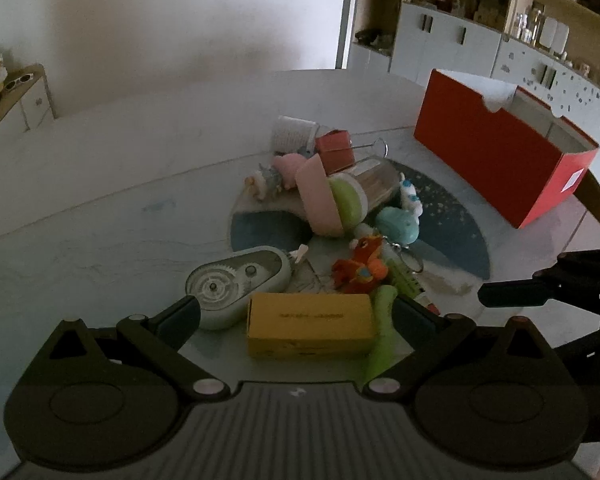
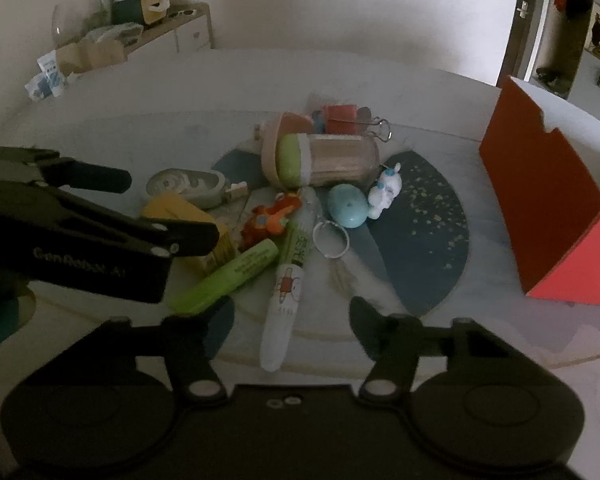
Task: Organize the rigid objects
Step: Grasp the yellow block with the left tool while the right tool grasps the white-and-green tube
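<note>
A pile of small objects lies on a blue round mat (image 2: 432, 216). My left gripper (image 1: 298, 310) is open and straddles a yellow box (image 1: 310, 326) with a gap on each side; it also shows as the left gripper (image 2: 172, 208) in the right wrist view. My right gripper (image 2: 280, 320) stands open over a white glue pen (image 2: 284, 292), and its pads are clear of the pen. A green highlighter (image 2: 228, 280) lies beside the pen. One of the right gripper's fingers (image 1: 512, 295) reaches in at the right edge of the left wrist view.
A tall red box (image 1: 500, 160) stands open-topped at the right. The pile holds a correction tape dispenser (image 1: 236, 280), an orange toy (image 1: 360, 268), a teal round piece (image 2: 348, 206), a white figurine (image 2: 386, 190), a pink-and-green jar (image 2: 320, 158) and a red binder clip (image 1: 334, 148).
</note>
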